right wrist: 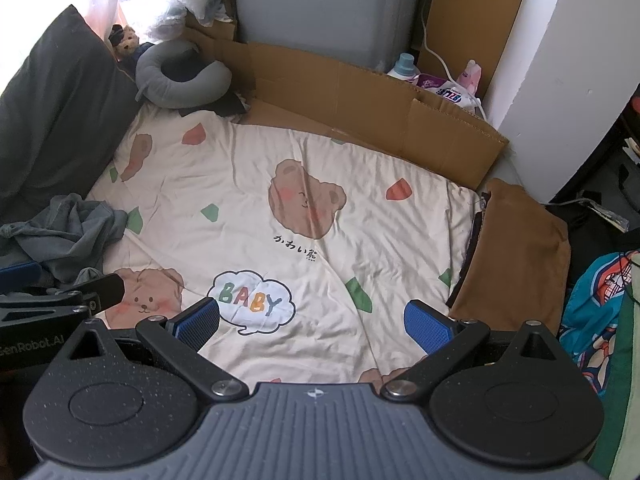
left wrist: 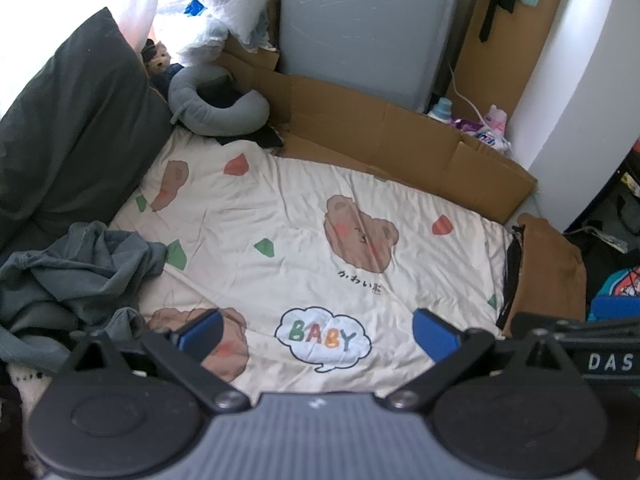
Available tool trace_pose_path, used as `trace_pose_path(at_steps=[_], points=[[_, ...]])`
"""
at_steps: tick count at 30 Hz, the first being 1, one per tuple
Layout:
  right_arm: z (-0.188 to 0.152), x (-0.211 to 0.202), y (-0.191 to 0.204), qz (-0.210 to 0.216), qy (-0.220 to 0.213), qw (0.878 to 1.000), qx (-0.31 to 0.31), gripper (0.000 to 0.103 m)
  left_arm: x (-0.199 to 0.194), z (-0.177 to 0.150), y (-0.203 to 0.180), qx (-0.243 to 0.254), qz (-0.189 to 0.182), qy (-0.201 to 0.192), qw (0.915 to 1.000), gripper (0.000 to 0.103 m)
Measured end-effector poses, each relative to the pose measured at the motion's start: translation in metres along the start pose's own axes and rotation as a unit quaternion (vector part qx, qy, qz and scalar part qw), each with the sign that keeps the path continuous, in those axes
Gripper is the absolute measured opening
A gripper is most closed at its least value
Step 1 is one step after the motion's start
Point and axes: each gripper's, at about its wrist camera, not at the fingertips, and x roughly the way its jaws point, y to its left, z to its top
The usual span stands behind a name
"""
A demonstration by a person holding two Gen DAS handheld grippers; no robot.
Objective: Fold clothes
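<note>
Grey garment (left wrist: 76,272): heaped at bed's (left wrist: 280,216) left edge, unfolded. Left gripper (left wrist: 318,332) and right gripper (right wrist: 312,322): fingers spread, nothing held, poised for pickup.

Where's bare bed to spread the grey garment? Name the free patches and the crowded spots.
Free: the cream bear-print bedsheet from the BABY cloud print up to the brown cardboard sheet. Crowded: the crumpled grey garment at the left edge, the grey neck pillow at the far corner, the folded brown cloth on the right.
</note>
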Motion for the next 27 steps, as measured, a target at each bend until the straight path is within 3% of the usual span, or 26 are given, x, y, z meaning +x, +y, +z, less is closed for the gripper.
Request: trace_pose_path(at_steps=[27], points=[[0.0012,-0.0017,0.0012,0.000,0.000,1.000,0.015,0.101,-0.0010,0.0047,0.0072,-0.008,-0.002,0.004,1.0000,0.096]])
